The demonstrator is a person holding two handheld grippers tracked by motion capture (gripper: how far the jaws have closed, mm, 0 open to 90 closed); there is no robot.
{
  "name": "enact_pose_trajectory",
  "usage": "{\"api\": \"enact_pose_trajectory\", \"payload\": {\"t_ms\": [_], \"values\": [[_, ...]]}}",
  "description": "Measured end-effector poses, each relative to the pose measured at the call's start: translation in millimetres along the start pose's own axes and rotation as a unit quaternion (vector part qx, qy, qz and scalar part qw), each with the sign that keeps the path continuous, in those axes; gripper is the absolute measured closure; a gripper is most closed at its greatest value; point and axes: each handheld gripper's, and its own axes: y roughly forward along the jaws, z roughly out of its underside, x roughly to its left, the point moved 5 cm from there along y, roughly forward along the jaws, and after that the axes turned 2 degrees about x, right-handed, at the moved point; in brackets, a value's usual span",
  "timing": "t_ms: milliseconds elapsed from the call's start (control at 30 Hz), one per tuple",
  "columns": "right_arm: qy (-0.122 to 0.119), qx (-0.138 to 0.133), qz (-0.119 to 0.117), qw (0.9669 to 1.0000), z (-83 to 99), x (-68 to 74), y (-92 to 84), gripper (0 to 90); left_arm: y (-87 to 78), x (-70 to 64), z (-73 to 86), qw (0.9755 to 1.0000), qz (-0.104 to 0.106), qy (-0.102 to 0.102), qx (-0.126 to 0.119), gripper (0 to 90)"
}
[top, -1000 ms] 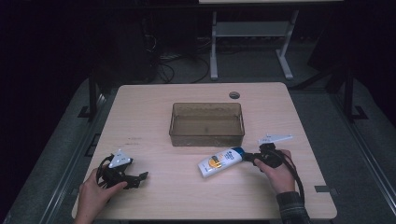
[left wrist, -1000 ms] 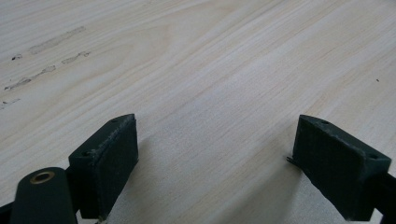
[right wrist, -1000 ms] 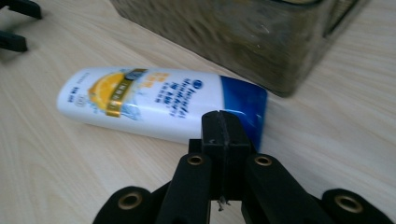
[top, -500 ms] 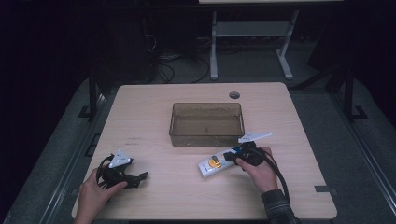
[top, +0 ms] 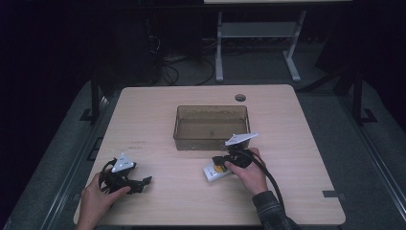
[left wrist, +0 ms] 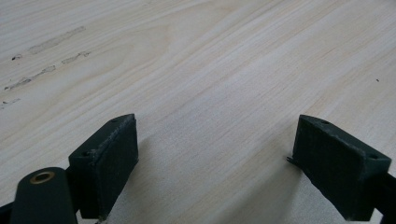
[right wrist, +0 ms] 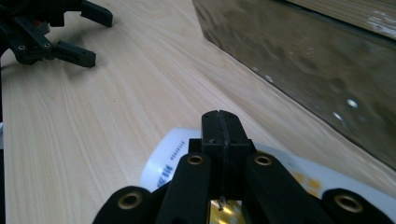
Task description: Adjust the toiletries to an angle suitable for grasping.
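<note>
Near the front wall of the brown bin (top: 211, 126), the right tongs (top: 221, 160) have slid leftward since a second ago, their jaws pressed together above the white tube (top: 214, 172), which now lies closer to the bin on the counter (top: 297, 158). Left tongs (top: 143, 182) stay spread wide and empty, resting on bare wood at the front left.

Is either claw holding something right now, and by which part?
The right claw is shut over the white tube with a yellow label, but whether it grips it cannot be told. The left claw is open, holding nothing.
</note>
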Motion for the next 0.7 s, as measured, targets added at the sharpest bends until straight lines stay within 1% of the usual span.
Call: {"api": "enact_pose_trajectory", "payload": {"t_ms": [133, 167, 333, 367, 433, 500, 567, 700], "values": [[-0.009, 0.007, -0.005, 0.9999, -6.7, 6.5, 13.2, 90.0, 0.0, 0.0, 0.0, 1.0, 0.0, 0.0, 0.0, 13.1], [-0.009, 0.007, -0.005, 0.9999, -6.7, 6.5, 13.2, 90.0, 0.0, -0.1, 0.0, 1.0, 0.0, 0.0, 0.0, 13.1], [-0.012, 0.013, -0.005, 0.9998, -12.9, 10.0, 25.9, 90.0, 0.0, 0.0, 0.0, 1.0, 0.0, 0.0, 0.0, 13.1], [-0.009, 0.014, -0.004, 0.9999, -13.6, 9.8, 28.0, 90.0, 0.0, 0.0, 0.0, 1.0, 0.0, 0.0, 0.0, 13.1], [-0.005, 0.016, -0.004, 0.9999, -13.9, 9.0, 31.8, 90.0, 0.0, 0.0, 0.0, 1.0, 0.0, 0.0, 0.0, 13.1], [-0.003, 0.028, -0.001, 0.9996, -11.9, 7.8, 37.5, 90.0, 0.0, 0.0, 0.0, 1.0, 0.0, 0.0, 0.0, 13.1], [-0.002, 0.033, -0.001, 0.9994, -11.0, 8.1, 38.7, 90.0, 0.0, 0.0, 0.0, 1.0, 0.0, 0.0, 0.0, 13.1], [-0.01, 0.045, 0.0, 0.999, -8.2, 8.2, 40.0, 90.0, 0.0, 0.0, 0.0, 1.0, 0.0, 0.0, 0.0, 13.1]]}}
